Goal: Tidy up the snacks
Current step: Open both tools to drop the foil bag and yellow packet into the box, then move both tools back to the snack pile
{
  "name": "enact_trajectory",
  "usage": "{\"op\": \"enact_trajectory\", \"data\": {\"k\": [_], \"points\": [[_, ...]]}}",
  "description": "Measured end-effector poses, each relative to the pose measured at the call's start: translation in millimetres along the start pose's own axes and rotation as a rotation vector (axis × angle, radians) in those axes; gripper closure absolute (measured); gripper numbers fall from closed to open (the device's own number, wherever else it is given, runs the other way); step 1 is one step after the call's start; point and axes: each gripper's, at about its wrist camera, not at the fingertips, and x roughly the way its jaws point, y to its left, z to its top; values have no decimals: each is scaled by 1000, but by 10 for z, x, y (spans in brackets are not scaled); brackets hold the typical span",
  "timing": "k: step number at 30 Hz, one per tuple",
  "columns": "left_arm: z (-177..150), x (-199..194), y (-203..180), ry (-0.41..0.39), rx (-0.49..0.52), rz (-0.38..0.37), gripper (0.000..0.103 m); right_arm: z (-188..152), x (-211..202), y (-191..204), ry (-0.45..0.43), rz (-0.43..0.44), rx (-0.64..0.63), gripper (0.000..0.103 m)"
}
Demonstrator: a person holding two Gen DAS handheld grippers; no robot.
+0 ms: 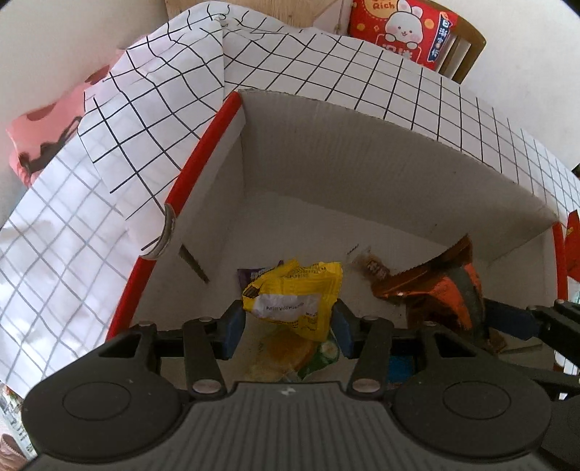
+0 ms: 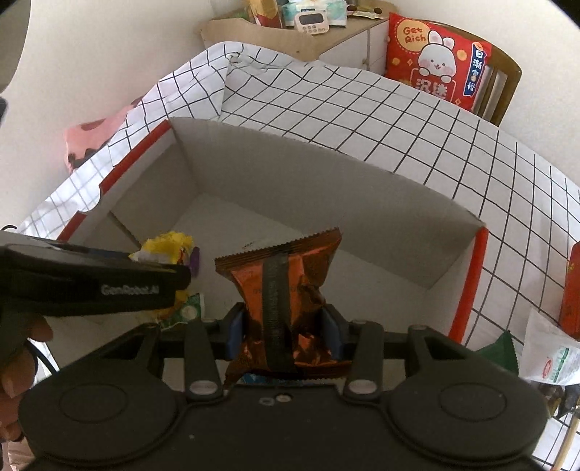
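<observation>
A white cardboard box point(image 1: 362, 163) with red rims sits on a checked tablecloth. My left gripper point(image 1: 288, 326) hangs over the box's near left part, its blue pads pressed on a crumpled yellow snack packet point(image 1: 293, 293). In the right wrist view my right gripper point(image 2: 286, 333) is shut on an upright orange-brown snack packet point(image 2: 286, 275) with a dark stripe, over the box point(image 2: 290, 188). That orange-brown packet point(image 1: 435, 286) also shows at the right of the left wrist view. On the box floor lie a purple packet point(image 1: 250, 275), a small brown packet point(image 1: 373, 270) and a green-and-yellow packet point(image 1: 319, 357).
The checked tablecloth point(image 1: 326, 65) surrounds the box. A red rabbit cushion point(image 2: 438, 65) leans on a wooden chair at the back right. Beyond the table stands a wooden cabinet with a timer point(image 2: 311, 21). Green point(image 2: 500, 347), white point(image 2: 554, 362) and red point(image 2: 571, 290) packets lie right of the box.
</observation>
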Motion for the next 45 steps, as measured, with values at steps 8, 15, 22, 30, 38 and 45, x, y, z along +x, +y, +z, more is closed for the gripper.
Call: {"op": "enact_trajectory", "data": {"k": [8, 15, 22, 30, 38, 45], "points": [[4, -4, 20, -6, -10, -14, 50, 8, 10, -13, -1, -14, 5, 53], [-57, -111, 101, -37, -36, -38, 47, -38, -133, -24, -31, 7, 9, 40], [-155, -321, 130, -87, -55, -74, 40, -117, -377, -28, -78, 42, 6, 32], [-345, -692, 51, -167, -52, -104, 40, -260, -757, -93, -152, 83, 25, 22], [-568, -1088, -193, -269, 9, -112, 39, -439, -1131, -229, -216, 124, 61, 17], [-761, -1360, -416, -343, 46, -128, 36, -639, -1456, -405, -279, 151, 87, 16]]}}
